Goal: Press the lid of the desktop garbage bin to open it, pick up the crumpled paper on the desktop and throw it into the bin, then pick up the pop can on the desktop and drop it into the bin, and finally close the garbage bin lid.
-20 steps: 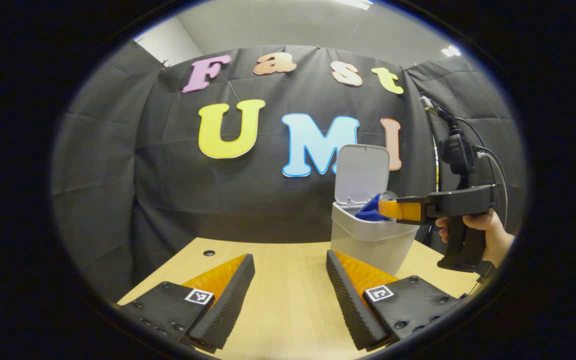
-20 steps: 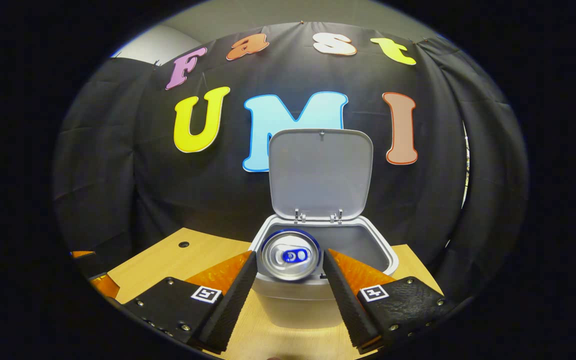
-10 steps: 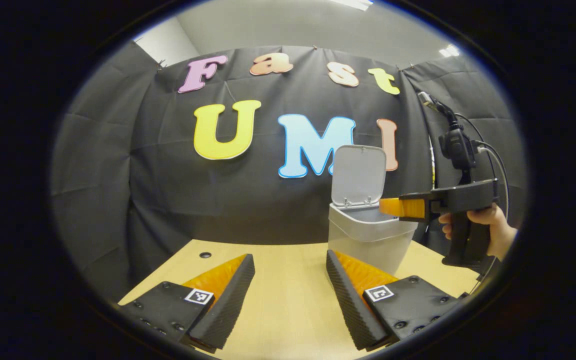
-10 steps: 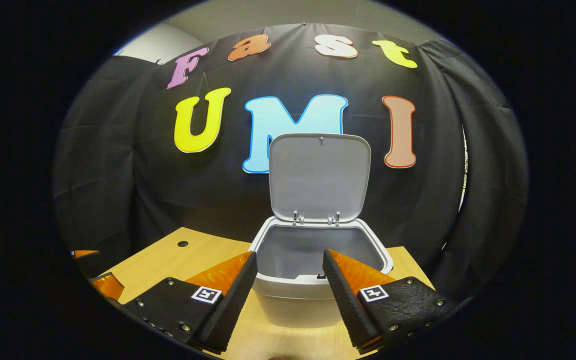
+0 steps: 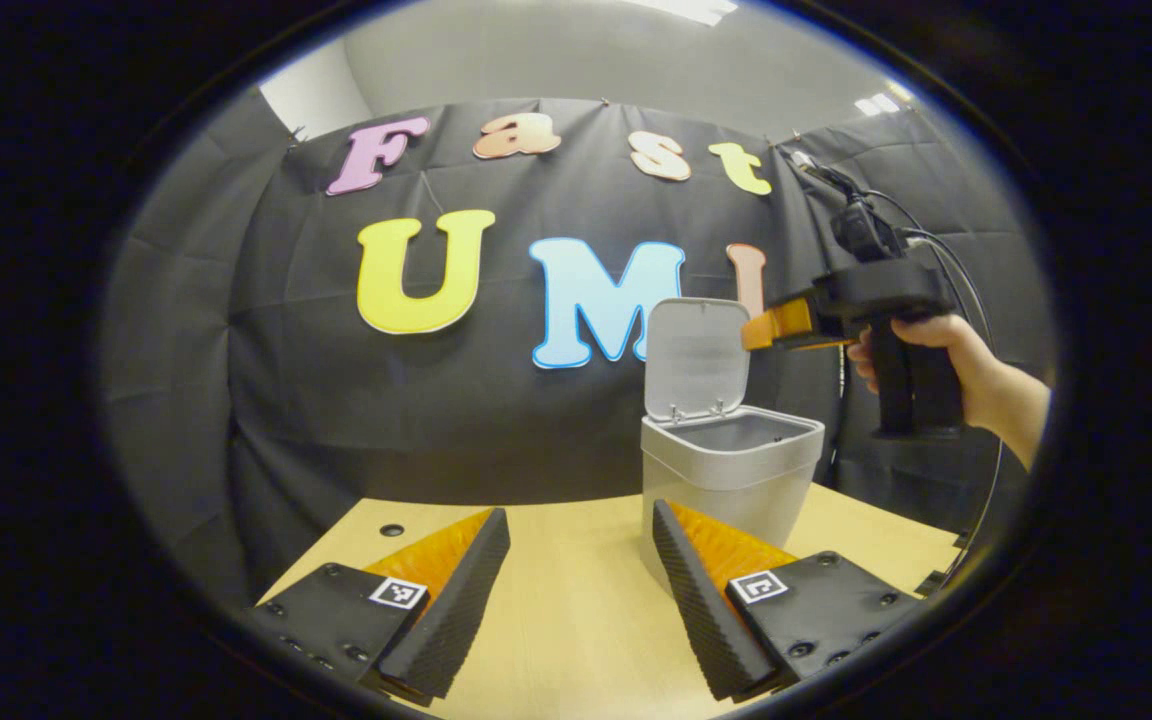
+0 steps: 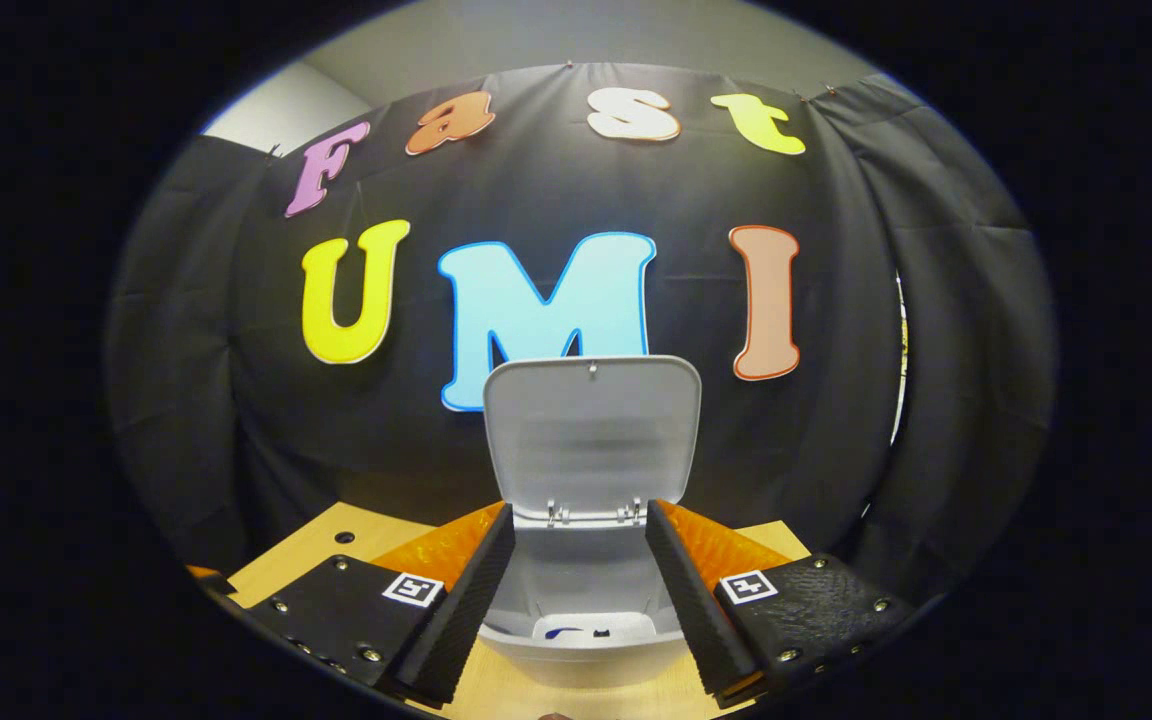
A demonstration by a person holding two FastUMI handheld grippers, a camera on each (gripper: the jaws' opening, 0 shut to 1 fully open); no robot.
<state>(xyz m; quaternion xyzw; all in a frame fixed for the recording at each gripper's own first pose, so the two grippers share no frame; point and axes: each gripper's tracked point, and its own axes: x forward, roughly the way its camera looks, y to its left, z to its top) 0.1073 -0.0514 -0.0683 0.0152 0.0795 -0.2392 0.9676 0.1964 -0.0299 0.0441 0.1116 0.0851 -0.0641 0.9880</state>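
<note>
Right gripper [image 6: 576, 590], fingers apart, hangs above the open bin [image 6: 586, 640]; possibly the can [image 6: 591, 630] inside. Left gripper [image 5: 576, 600] fingers apart over bare surface [image 5: 566, 620].

Table [image 5: 576, 620]: light wood-grain top, pale yellow-tan, reaching back to the booth's wall.
Hole in table [image 5: 392, 530]: small dark round opening near the far left edge of the top; also seen in the right gripper view [image 6: 344, 537].
Cloth wall [image 5: 316, 400]: black, creased, hanging in panels behind the table, pinned along its upper edge.
Ceiling [image 5: 576, 50]: plain grey-white above the cloth.
Ceiling lights [image 5: 876, 104]: bright panels at the upper right, another at the top edge.
Cables [image 5: 946, 270]: dark, looping at the right side in front of the cloth.
</note>
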